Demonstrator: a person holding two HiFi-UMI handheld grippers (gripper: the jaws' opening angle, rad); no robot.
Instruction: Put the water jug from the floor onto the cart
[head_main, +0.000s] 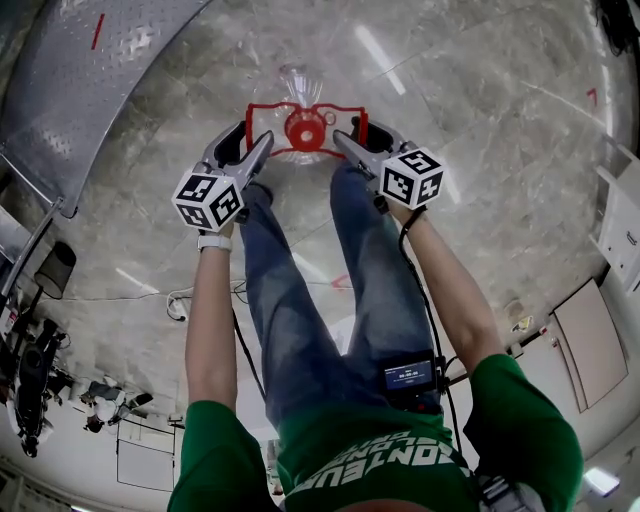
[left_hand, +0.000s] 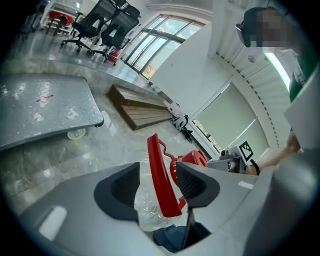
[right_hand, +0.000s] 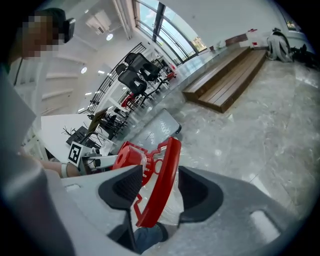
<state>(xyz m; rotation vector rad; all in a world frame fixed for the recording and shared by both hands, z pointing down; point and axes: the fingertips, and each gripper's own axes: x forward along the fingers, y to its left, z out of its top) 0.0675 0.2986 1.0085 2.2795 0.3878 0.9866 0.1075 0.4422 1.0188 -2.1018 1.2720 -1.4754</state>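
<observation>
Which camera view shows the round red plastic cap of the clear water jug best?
The head view: it looks down on the whole round red plastic cap, centred inside the red handle frame. The left and right gripper views show the cap only from the side, partly hidden behind a jaw.

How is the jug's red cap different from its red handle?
The cap is small and round; the handle is a wide frame. The handle's ends stand between the open fingers of the left gripper and the right gripper; the cap sits free between them. Both are red, atop the clear jug.
</observation>
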